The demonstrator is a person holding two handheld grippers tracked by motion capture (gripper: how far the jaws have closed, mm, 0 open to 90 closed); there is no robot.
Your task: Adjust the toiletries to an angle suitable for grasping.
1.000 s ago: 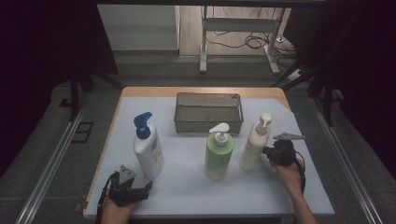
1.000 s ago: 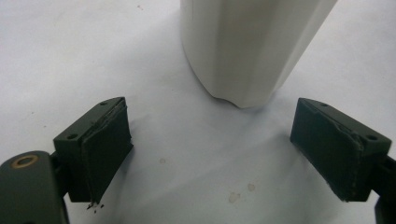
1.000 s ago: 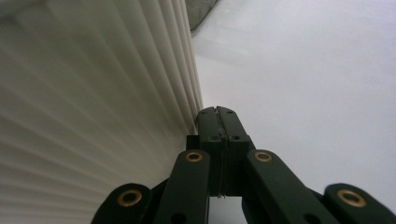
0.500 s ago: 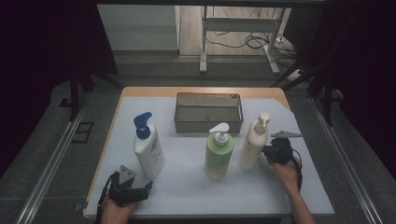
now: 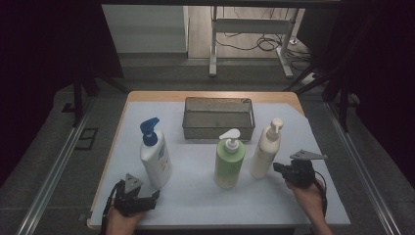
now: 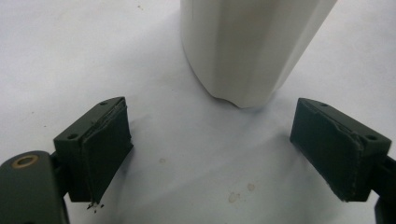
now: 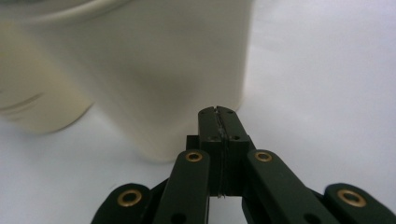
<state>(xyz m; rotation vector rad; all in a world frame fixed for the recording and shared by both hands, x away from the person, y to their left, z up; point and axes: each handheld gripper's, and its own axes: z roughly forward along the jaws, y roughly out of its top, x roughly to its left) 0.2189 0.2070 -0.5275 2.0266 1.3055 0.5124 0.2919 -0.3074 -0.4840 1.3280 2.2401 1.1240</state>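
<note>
Three pump bottles stand on the white mat: a white one with a blue pump [image 5: 155, 157], a green one with a white pump [image 5: 229, 164] and a cream one [image 5: 265, 152]. My left gripper [image 5: 148, 198] rests at the near left edge, open, pointing at the white bottle's base. In the left gripper view its jaws [image 6: 224, 154] stand wide apart with that bottle [image 6: 252, 46] just beyond them, untouched. My right gripper [image 5: 279, 168] is shut and empty, its tip beside the cream bottle's base. In the right gripper view the closed tips [image 7: 218, 112] sit right in front of the cream bottle [image 7: 154, 70]; whether they touch it is unclear.
A dark wire mesh basket [image 5: 219, 128] stands empty at the back middle of the mat. The wooden table edge [image 5: 210, 95] runs behind it. Bare mat lies along the near side between the two hands, and a dark floor and metal rails surround the table.
My right gripper has drawn a little back toward the near edge, still shut. The left gripper and all bottles have stayed put.
</note>
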